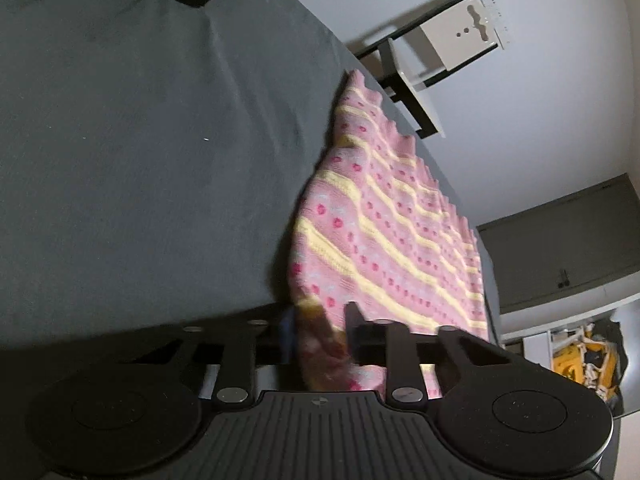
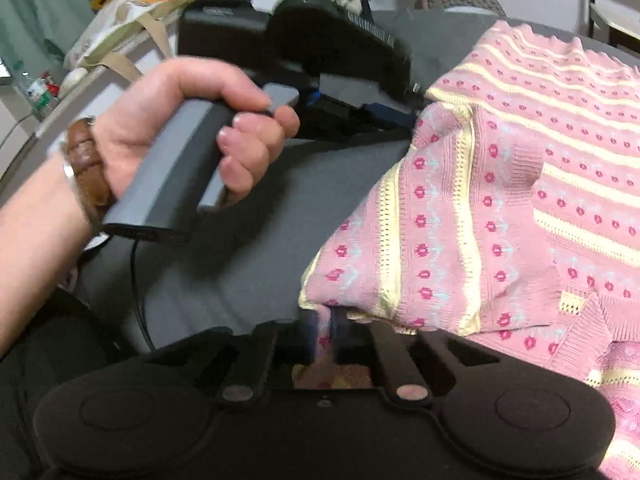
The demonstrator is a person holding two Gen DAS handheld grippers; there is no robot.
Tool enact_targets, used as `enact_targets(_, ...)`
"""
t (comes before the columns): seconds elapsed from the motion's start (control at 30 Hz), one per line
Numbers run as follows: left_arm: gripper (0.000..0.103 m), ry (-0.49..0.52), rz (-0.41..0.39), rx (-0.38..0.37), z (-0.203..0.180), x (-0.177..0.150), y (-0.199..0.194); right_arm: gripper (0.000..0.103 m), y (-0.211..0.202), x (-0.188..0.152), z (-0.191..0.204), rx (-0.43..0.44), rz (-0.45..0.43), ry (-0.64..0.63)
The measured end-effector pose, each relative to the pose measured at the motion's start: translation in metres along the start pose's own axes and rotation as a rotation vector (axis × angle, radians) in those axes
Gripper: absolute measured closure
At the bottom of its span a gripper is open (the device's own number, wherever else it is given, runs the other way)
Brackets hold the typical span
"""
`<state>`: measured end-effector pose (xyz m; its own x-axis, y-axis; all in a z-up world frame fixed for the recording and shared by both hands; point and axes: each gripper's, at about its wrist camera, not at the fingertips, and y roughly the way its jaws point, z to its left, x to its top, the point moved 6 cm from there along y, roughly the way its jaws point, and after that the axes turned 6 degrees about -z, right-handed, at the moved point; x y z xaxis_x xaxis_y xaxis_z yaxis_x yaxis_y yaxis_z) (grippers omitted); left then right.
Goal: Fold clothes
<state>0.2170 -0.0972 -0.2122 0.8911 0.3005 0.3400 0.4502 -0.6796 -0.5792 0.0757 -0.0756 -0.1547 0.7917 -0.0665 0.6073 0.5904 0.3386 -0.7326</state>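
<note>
A pink knitted sweater (image 1: 384, 224) with yellow stripes and red dots lies over the edge of a dark grey covered surface (image 1: 140, 140). My left gripper (image 1: 320, 320) is shut on a bunched edge of it, and the cloth runs down between the fingers. In the right wrist view the same sweater (image 2: 500, 200) spreads to the right with a fold hanging toward me. My right gripper (image 2: 324, 328) is shut on that lower fold. A hand (image 2: 180, 120) with a brown watch strap holds the left gripper's handle (image 2: 168, 184) at the sweater's far corner.
A white panel with black legs (image 1: 444, 48) and a dark cabinet (image 1: 560, 240) stand beyond the surface's edge. Cluttered shelves with yellow items (image 1: 584, 364) are at the right. Bags and bottles (image 2: 120, 8) crowd the background of the right wrist view. A black cable (image 2: 138, 288) trails over the grey surface.
</note>
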Motion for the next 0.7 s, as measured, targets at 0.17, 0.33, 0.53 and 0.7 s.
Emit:
enact_targets(0.17, 0.096, -0.02, -0.027, 0.008, 0.007, 0.006, -0.003, 0.097, -0.013, -0.009, 0.03, 0.11, -0.002, -0.106)
enact_targets(0.33, 0.103, 0.105, -0.098, 0.113, 0.007, 0.018, -0.017, 0.097, -0.014, -0.014, 0.038, 0.17, 0.01, -0.155)
enact_targets(0.53, 0.102, 0.068, -0.101, 0.129, 0.028, 0.035, -0.032, 0.09, -0.011, -0.023, 0.029, 0.155, 0.048, -0.156)
enact_targets(0.7, 0.101, 0.019, 0.007, 0.066, 0.026, 0.033, -0.029, 0.05, -0.024, -0.023, 0.027, 0.172, 0.031, -0.082)
